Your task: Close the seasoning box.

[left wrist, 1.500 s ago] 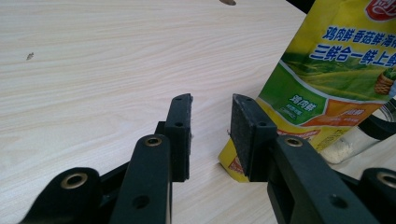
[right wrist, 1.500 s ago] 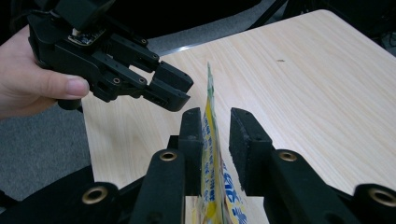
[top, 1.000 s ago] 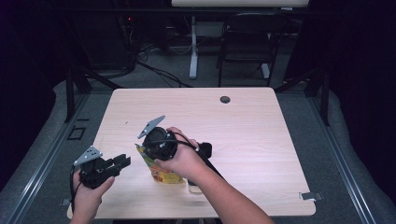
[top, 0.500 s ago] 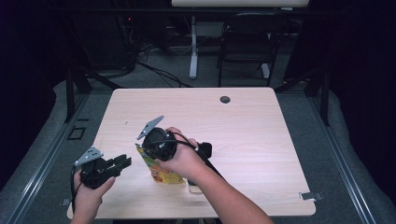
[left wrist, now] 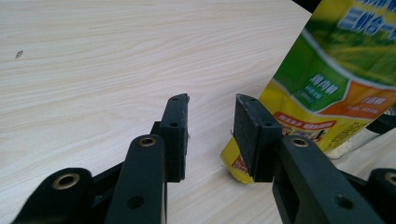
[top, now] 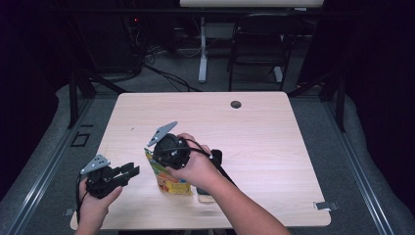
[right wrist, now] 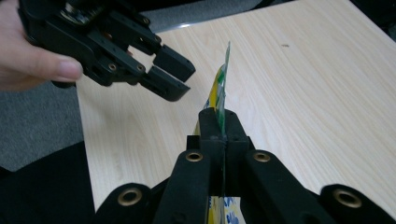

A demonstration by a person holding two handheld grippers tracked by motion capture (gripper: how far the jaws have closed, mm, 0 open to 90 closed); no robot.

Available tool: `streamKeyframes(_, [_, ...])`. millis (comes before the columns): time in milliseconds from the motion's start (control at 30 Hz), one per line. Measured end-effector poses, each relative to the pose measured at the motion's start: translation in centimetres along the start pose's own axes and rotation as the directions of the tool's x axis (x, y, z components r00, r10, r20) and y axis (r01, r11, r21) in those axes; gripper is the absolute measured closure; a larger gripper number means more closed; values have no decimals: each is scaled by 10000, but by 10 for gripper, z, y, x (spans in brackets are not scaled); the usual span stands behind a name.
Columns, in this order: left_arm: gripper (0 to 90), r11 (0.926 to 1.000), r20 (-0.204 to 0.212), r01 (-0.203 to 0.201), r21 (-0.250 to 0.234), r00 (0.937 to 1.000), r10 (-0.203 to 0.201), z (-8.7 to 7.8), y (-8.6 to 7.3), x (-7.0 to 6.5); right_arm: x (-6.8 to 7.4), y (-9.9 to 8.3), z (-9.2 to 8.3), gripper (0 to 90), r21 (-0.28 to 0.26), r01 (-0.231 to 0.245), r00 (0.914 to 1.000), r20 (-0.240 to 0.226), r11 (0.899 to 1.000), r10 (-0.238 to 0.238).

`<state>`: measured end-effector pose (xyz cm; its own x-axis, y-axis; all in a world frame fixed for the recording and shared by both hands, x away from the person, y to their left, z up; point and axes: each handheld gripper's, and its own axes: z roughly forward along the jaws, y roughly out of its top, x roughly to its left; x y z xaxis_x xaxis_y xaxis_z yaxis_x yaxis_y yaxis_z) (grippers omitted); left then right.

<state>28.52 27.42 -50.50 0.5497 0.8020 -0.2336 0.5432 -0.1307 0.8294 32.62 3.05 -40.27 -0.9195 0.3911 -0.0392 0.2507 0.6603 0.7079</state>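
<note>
A yellow and green snack bag (top: 172, 184) stands upright on the wooden table (top: 254, 132) near its front edge. My right gripper (top: 160, 156) comes down on it from above, shut on the bag's thin top edge (right wrist: 224, 88); the right gripper (right wrist: 219, 115) has both pads pressed on the foil. Just left of the bag, my left gripper (top: 131, 171) hovers low over the table. In the left gripper view the left gripper (left wrist: 212, 100) is open, its jaws have just been opening, and bare table shows between them. The bag (left wrist: 327, 84) sits just beyond its right pad.
A dark round cable hole (top: 236, 104) sits at the table's far edge. A small flat item (top: 205, 195) lies by the right forearm. Grey tape (top: 325, 205) marks the front right corner. A chair (top: 257, 44) and a desk leg (top: 202, 54) stand beyond the table.
</note>
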Motion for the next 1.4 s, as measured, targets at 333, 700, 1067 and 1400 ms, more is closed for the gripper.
streamKeyframes(333, [642, 9989, 255, -231, 405, 9994, 220, 13, -6, -5, 0, 1, -22, 900, -643, -21, 9999, 118, 9979, 28])
streamKeyframes(700, [555, 9955, 867, -819, 481, 9932, 775, 26, -13, -17, -8, 2, -48, 900, -1029, -15, 9989, 456, 9947, 62])
streamKeyframes(1067, [504, 9948, 1761, -823, 606, 9818, 706, 41, -22, -23, -8, 6, -60, 900, -1262, 84, 9984, 567, 9920, -12])
streamKeyframes(1400, [479, 9926, 2025, -983, 719, 9758, 820, 50, -27, -28, -2, 10, -63, 900, -1388, 245, 9986, 500, 9900, -177])
